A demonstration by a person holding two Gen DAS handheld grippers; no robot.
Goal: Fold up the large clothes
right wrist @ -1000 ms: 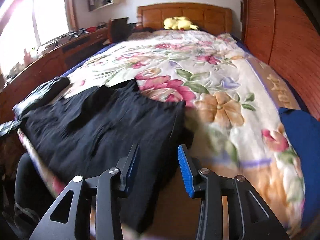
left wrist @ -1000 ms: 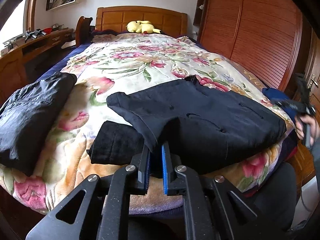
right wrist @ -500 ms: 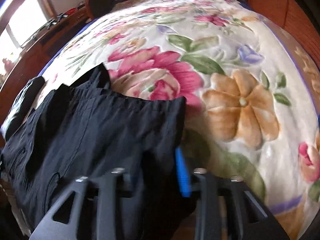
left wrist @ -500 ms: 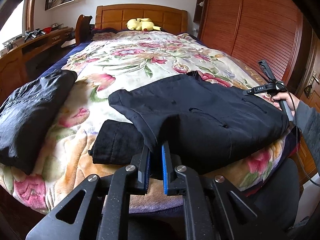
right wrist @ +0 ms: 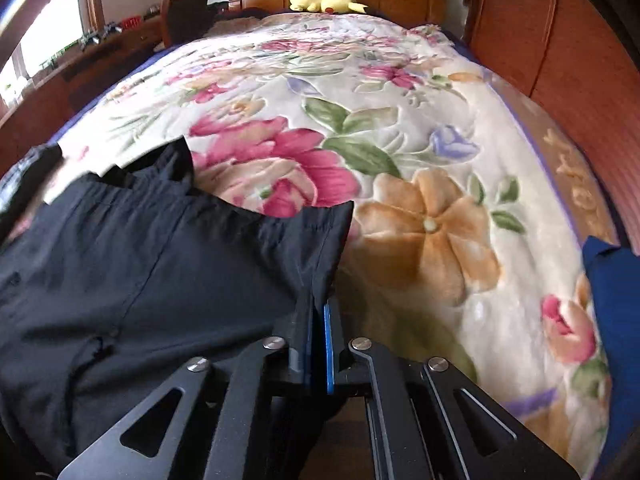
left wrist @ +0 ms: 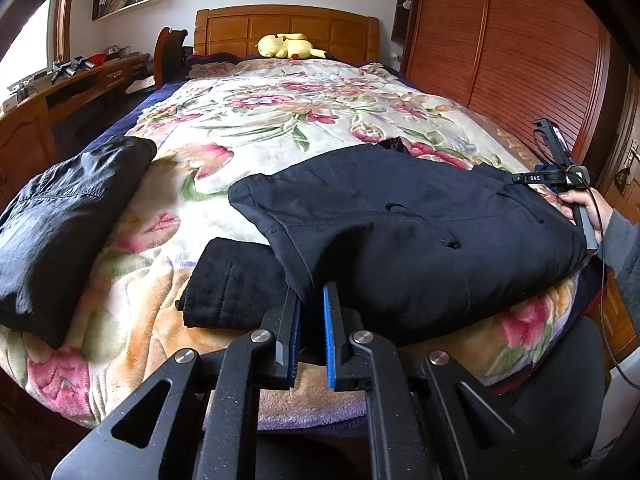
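Left tongs [left wrist: 311, 300] clamped on black pants [left wrist: 420, 232] hem, right tongs [right wrist: 318, 308] clamped on waistband corner; pants flat on bed [right wrist: 400, 120]. Left view alone shows folded dark clothes [left wrist: 60, 216] left of pants, person's hand [left wrist: 584, 208].

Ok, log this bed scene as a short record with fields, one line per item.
garment in work: black trousers, spread across the bed's near end
left tool: shut on the trousers' near edge
right tool: shut on the trousers' corner
surface: floral blanket
other clothes: folded black garment partly under the trousers; dark bundle at left
headboard end: yellow plush toy
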